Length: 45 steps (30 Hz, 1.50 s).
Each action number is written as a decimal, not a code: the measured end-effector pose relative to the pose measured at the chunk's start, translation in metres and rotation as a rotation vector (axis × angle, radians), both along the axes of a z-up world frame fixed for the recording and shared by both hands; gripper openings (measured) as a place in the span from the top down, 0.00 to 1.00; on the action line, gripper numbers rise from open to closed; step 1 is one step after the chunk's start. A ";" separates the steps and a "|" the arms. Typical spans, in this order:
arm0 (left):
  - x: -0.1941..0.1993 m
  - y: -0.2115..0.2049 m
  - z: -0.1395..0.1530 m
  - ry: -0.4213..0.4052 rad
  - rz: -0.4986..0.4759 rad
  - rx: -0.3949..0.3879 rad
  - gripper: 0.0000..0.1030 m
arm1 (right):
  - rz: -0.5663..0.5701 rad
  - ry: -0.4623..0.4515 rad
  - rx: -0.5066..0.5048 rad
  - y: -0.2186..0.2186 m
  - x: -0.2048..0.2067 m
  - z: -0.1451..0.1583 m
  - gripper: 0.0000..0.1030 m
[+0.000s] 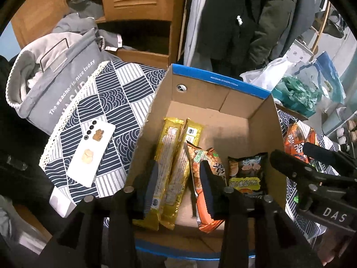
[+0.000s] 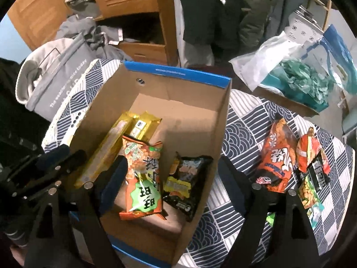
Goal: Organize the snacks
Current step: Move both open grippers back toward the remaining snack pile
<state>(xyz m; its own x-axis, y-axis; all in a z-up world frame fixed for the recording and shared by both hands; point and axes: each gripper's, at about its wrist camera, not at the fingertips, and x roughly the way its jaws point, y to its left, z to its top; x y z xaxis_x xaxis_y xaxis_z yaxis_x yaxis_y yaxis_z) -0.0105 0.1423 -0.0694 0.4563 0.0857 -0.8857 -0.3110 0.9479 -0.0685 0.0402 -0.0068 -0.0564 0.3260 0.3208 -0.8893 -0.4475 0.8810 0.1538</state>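
Left gripper part open over box, empty; right gripper wide (empty), straddling box wall.

One cardboard box holds two gold packets, one orange packet and one black packet.

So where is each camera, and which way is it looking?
Left wrist: on the left tool, looking down into the box; the right tool shows too.
Right wrist: on the right tool, looking down over the box's right wall and the tablecloth.
Both see the box, gold packs and orange bag.
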 end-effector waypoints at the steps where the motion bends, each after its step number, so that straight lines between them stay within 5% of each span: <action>1: 0.000 0.000 0.001 -0.001 0.000 -0.002 0.62 | -0.001 -0.001 0.002 -0.001 0.000 0.001 0.19; 45: 0.027 -0.143 0.017 0.003 -0.259 0.048 0.36 | -0.202 -0.102 -0.049 -0.146 -0.018 0.020 0.19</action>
